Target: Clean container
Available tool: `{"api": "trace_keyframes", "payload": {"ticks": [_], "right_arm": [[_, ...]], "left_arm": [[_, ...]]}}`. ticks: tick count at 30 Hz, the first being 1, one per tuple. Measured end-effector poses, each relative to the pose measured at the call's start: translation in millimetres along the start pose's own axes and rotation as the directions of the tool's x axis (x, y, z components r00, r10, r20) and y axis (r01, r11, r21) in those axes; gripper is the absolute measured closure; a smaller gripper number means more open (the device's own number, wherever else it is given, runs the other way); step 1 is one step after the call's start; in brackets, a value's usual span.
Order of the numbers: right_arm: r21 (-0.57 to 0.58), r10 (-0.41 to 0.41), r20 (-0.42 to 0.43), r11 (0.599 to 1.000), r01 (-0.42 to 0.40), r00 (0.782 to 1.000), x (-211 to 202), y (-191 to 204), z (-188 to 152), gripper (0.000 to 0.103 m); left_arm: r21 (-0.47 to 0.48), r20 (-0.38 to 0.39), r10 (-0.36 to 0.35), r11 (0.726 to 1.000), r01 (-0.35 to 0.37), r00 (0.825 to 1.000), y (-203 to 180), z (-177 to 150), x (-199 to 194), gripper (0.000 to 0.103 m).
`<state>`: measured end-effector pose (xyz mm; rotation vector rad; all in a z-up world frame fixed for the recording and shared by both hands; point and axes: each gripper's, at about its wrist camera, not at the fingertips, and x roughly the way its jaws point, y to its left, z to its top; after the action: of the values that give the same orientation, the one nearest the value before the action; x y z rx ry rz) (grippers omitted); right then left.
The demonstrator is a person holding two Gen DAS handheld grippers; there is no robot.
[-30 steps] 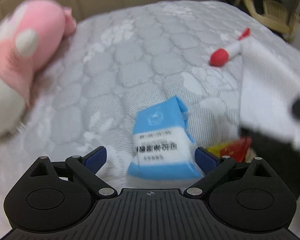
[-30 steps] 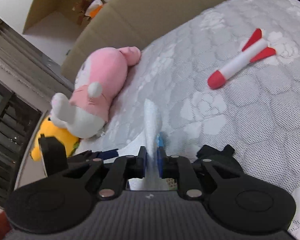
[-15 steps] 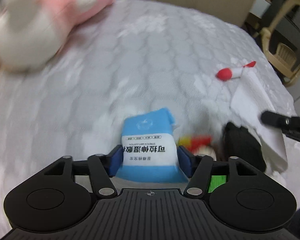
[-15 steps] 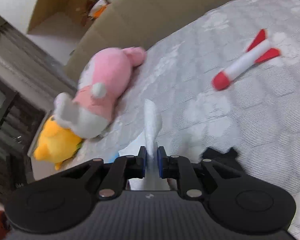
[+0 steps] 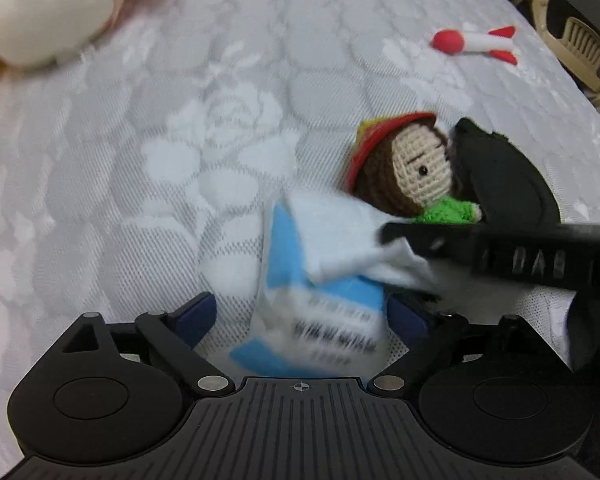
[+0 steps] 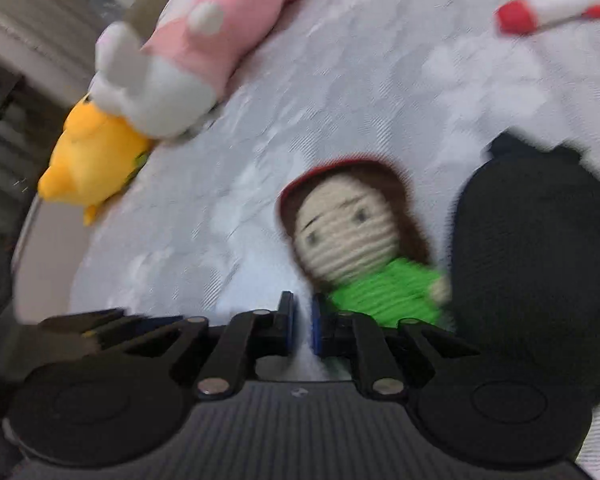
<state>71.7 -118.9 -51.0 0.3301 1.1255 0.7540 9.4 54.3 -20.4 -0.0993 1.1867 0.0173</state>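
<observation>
wipe packet point(image 5: 320, 312): we see a blue-and-white soft pack, blurred print | pose: tilted, on the white quilted bed, near our camera | white wipe point(image 5: 352, 240): crumpled sheet, drawn from its top | black container point(image 5: 504, 184): dark, oval, just beyond

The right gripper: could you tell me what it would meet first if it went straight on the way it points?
Most likely the crocheted doll, lying just ahead of the right gripper and slightly to its right on the bedspread. The picture is blurred, so depth is uncertain.
</observation>
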Motion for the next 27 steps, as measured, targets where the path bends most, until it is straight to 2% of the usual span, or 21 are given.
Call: {"api": "trace_keyframes", "payload": {"ticks": [3, 6, 7, 9, 11, 14, 15, 18, 20, 23, 26, 27], "right_arm": [[0.026, 0.024, 0.103, 0.999, -0.027, 0.994, -41, -1, 9, 0.095], [0.059, 0.063, 0.22, 0.995, -0.078, 0.973, -91, -9, 22, 0.095], [0.058, 0.043, 0.248, 0.997, -0.059, 0.968, -106, -15, 25, 0.095], [0.053, -0.067, 0.283, 0.997, 0.054, 0.957, -127, -30, 30, 0.094], [0.115, -0.186, 0.275, 0.98, 0.159, 0.943, -133, -55, 33, 0.094], [0.273, -0.281, 0.201, 0.936, 0.222, 0.938, -120, -99, 30, 0.094], [0.319, -0.291, 0.173, 0.92, 0.226, 0.941, -113, -111, 30, 0.094], [0.386, -0.235, 0.084, 0.903, 0.186, 0.968, -92, -123, 31, 0.091], [0.333, -0.236, 0.039, 0.919, 0.21, 0.971, -81, -113, 28, 0.087], [0.228, -0.289, 0.069, 0.936, 0.267, 0.955, -83, -91, 24, 0.073], [0.176, -0.328, 0.149, 0.937, 0.301, 0.933, -96, -72, 21, 0.055], [0.168, -0.34, 0.181, 0.935, 0.312, 0.923, -102, -68, 18, 0.054]], "left_arm": [[0.037, 0.042, 0.002, 0.999, -0.004, 0.999, -10, -4, -11, 0.003], [0.035, 0.048, -0.021, 0.999, 0.02, 0.999, -11, -8, -15, 0.002], [0.029, 0.046, -0.027, 0.999, 0.026, 0.999, -10, -7, -15, 0.002], [0.007, 0.062, -0.041, 0.999, 0.041, 0.997, -4, -10, -22, 0.002], [-0.03, 0.09, -0.06, 0.998, 0.063, 0.994, 2, -11, -29, 0.002], [-0.112, 0.129, -0.079, 0.989, 0.093, 0.989, 12, -11, -35, 0.002], [-0.14, 0.138, -0.08, 0.985, 0.099, 0.987, 16, -12, -36, 0.002], [-0.229, 0.156, -0.094, 0.965, 0.129, 0.983, 33, -12, -35, 0.001], [-0.291, 0.15, -0.113, 0.945, 0.153, 0.982, 44, -11, -32, 0.0], [-0.344, 0.141, -0.141, 0.921, 0.182, 0.98, 54, -11, -27, 0.0], [-0.312, 0.157, -0.133, 0.934, 0.177, 0.979, 48, -9, -31, 0.0], [-0.288, 0.181, -0.125, 0.942, 0.174, 0.976, 44, -9, -35, 0.0]]}}
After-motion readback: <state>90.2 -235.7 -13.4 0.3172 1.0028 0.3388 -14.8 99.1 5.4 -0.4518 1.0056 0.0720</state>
